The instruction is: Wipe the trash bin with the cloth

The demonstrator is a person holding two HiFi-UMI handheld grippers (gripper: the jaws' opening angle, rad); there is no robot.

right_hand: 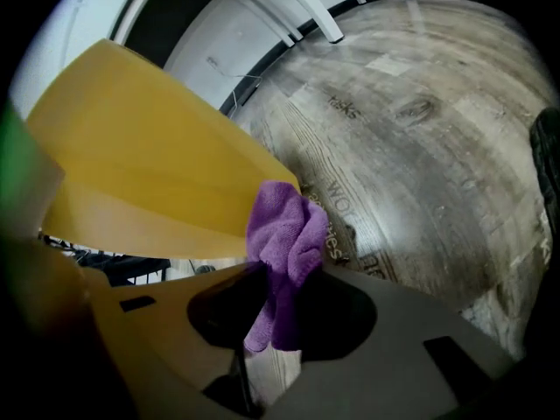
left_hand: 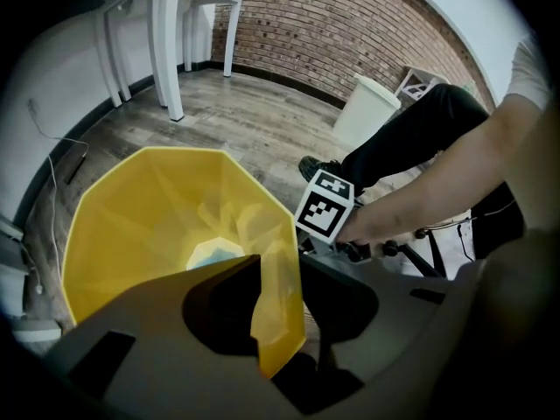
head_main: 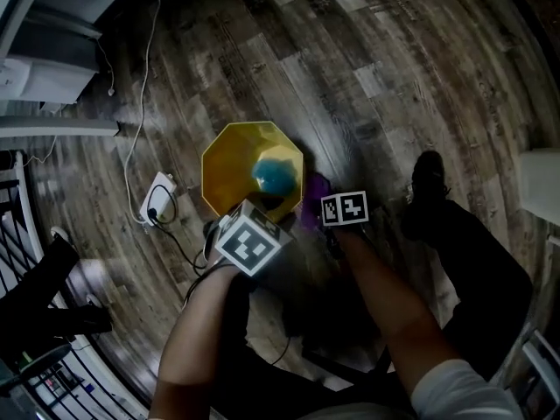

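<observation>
On the wood floor (head_main: pixel 385 77) a white power strip (head_main: pixel 157 198) lies left of the bin (head_main: pixel 229 151), near it but apart. The bin stands upright, and its near rim sits between the jaws of the left tongs (left_hand: pixel 293 361). They straddle the thin wall, one jaw inside and one outside, released rather than pinching it. Just right of the bin, the cloth (right_hand: pixel 284 234) is clenched in the right tongs (right_hand: pixel 262 357), with its bunched end sticking out past the jaws and lying against the bin's outer wall. The bin is yellow and eight-sided, wider at the mouth than at the base, with thin walls. One blue object (head_main: pixel 278 175) lies at its bottom, too blurred to identify. The cloth is purple, fuzzy and crumpled into soft folds. Farther right, a dark shoe (head_main: pixel 429 178) rests on the floor, well apart from the bin. By count there are one bin, one cloth, two tongs, one power strip and one shoe.
</observation>
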